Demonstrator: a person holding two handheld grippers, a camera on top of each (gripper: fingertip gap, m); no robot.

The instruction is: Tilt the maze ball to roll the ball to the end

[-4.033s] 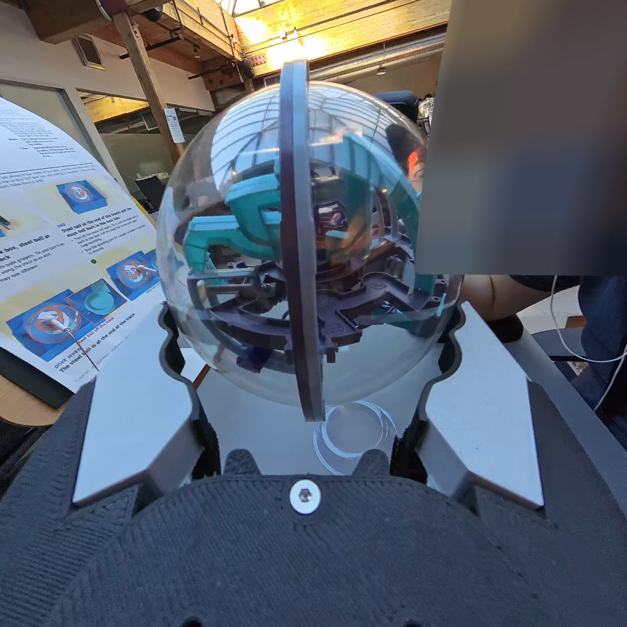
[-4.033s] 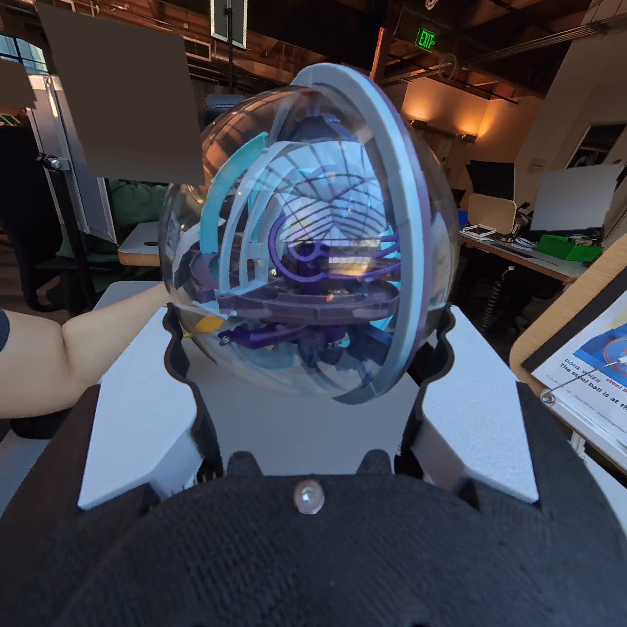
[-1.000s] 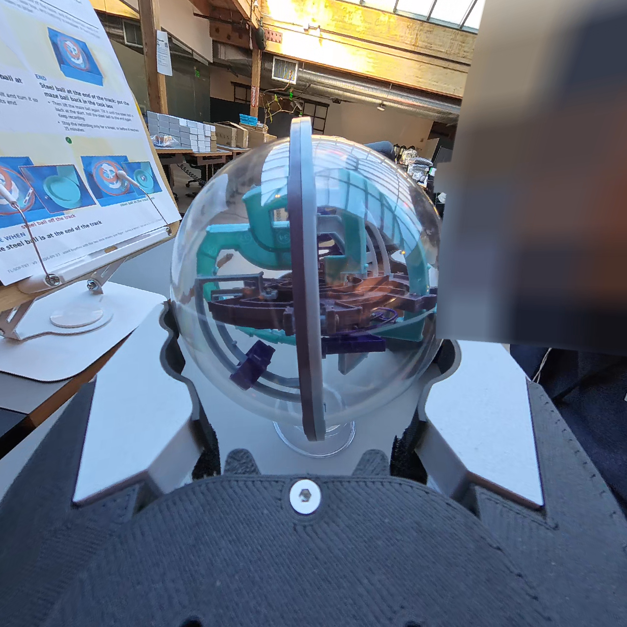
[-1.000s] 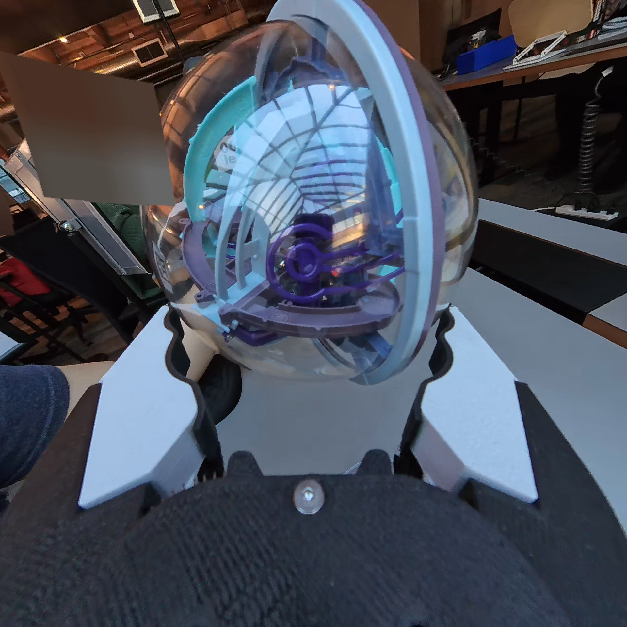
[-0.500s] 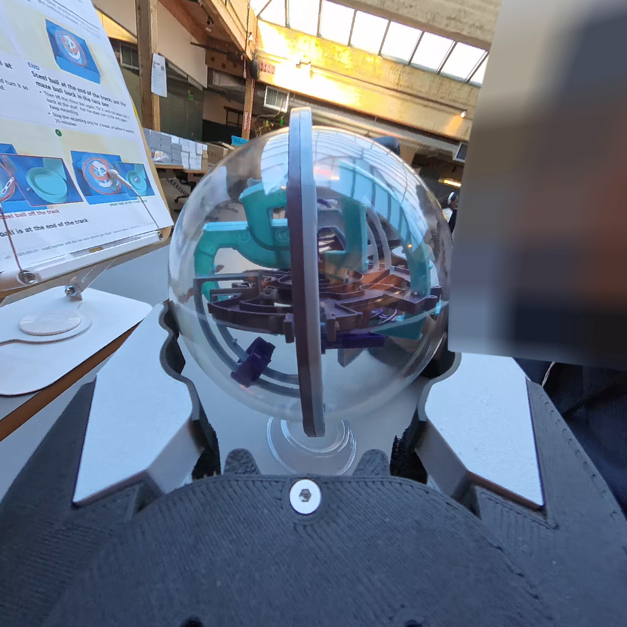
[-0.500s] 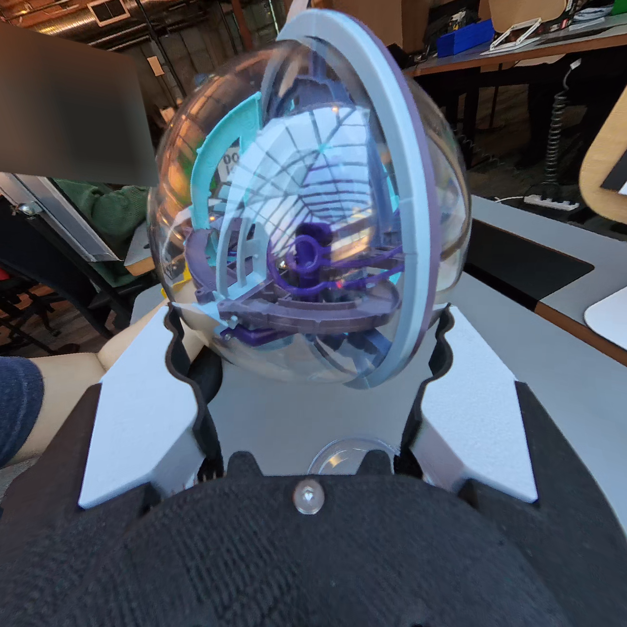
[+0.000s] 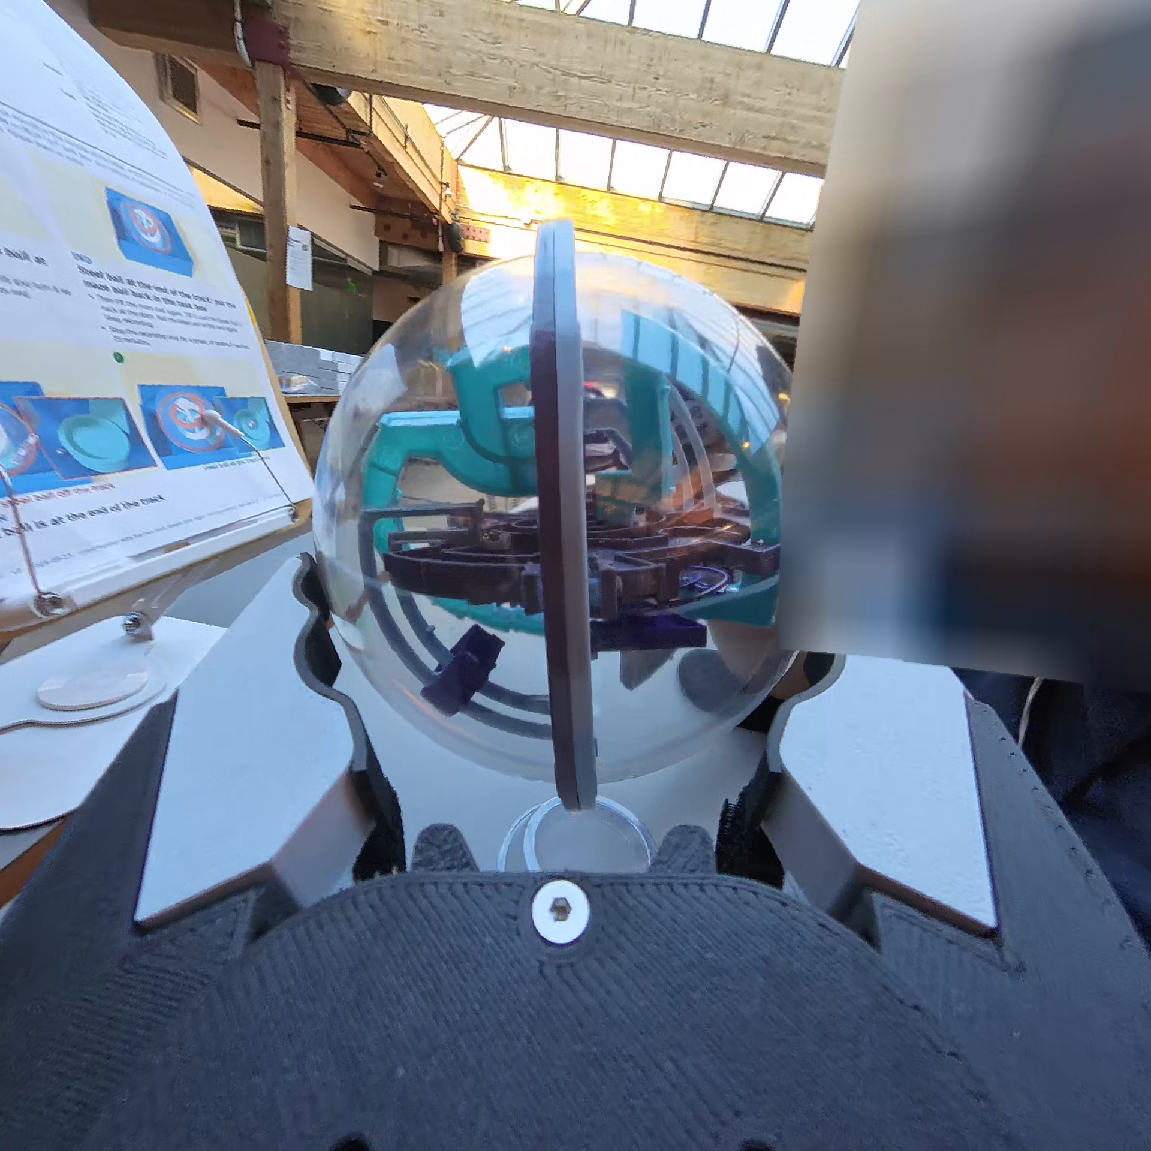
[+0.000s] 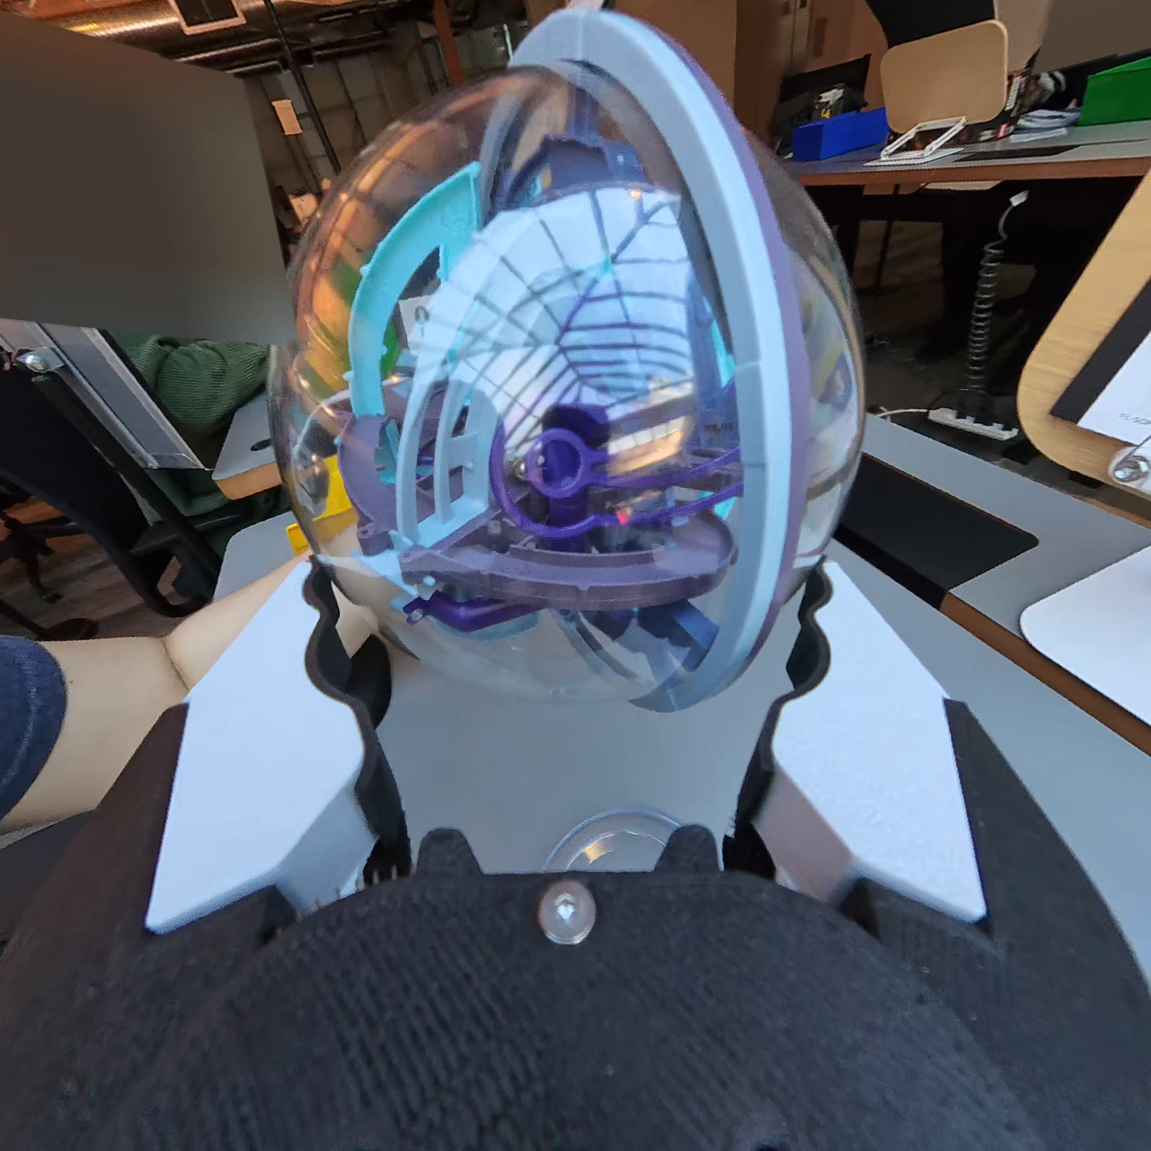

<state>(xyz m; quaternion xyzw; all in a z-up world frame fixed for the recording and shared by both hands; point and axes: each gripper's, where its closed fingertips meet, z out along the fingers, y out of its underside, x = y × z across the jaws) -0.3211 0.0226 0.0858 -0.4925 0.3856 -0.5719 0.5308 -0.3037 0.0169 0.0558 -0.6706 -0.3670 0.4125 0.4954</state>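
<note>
There was one maze ball (image 7: pixel 554 517), a clear sphere with teal and purple tracks inside and a grey seam ring, and two grippers held it between them. One clear round stand (image 7: pixel 576 838) sat on the grey table (image 8: pixel 922 486) directly below the sphere, apart from it. One instruction sheet (image 7: pixel 118 349) leaned on a wooden easel to the side.

The left gripper (image 7: pixel 554 623) had its jaws spread wide and pressed against the sphere's lower flanks, one dark notched pad on each side, clamping it. The right gripper (image 8: pixel 563 616) gripped the same sphere in the same way from the opposite side, its jaws equally wide. In the left wrist view the seam ring stood upright and edge-on; in the right wrist view it leaned to the right.

A small shiny bead (image 8: pixel 520 466) beside the purple ring in the middle might have been the steel ball, though reflections made that uncertain.

The sphere hung above the table with open air beneath it. The table edge ran close on the right in the right wrist view, and a person's forearm (image 8: pixel 124 704) lay low on the left
</note>
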